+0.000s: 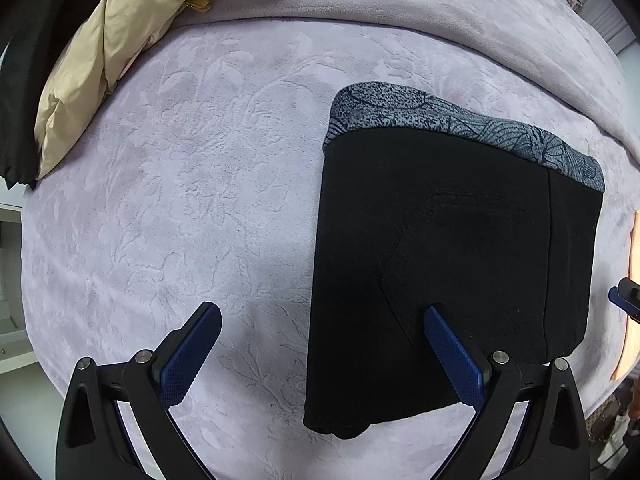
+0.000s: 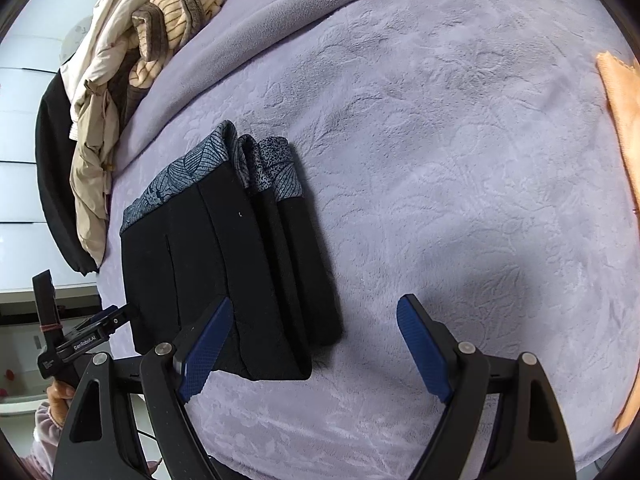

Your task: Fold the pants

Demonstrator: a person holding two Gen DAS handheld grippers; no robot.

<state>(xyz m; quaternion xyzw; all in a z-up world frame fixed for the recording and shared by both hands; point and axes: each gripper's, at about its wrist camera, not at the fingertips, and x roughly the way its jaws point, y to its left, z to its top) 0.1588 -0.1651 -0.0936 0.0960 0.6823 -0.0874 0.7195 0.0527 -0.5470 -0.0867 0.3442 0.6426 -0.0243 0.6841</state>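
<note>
Pants (image 1: pixel 448 256) seen folded into compact stack on bed (image 1: pixel 200 200), patterned waistband at far end. Fabric judged soft, light, limp; stacked near edge best pinched through all layers. Left gripper (image 1: pixel 324 356) and right gripper (image 2: pixel 314 344) held wide open, nothing gripped.

Lilac embossed blanket (image 1: pixel 208 168) covers the bed (white drawers (image 2: pixel 24 208) beside it), evenly lit.

folded black pants (image 2: pixel 224 264) lie on lilac blanket (image 2: pixel 440 160), right gripper (image 2: pixel 312 344) wide above.
</note>
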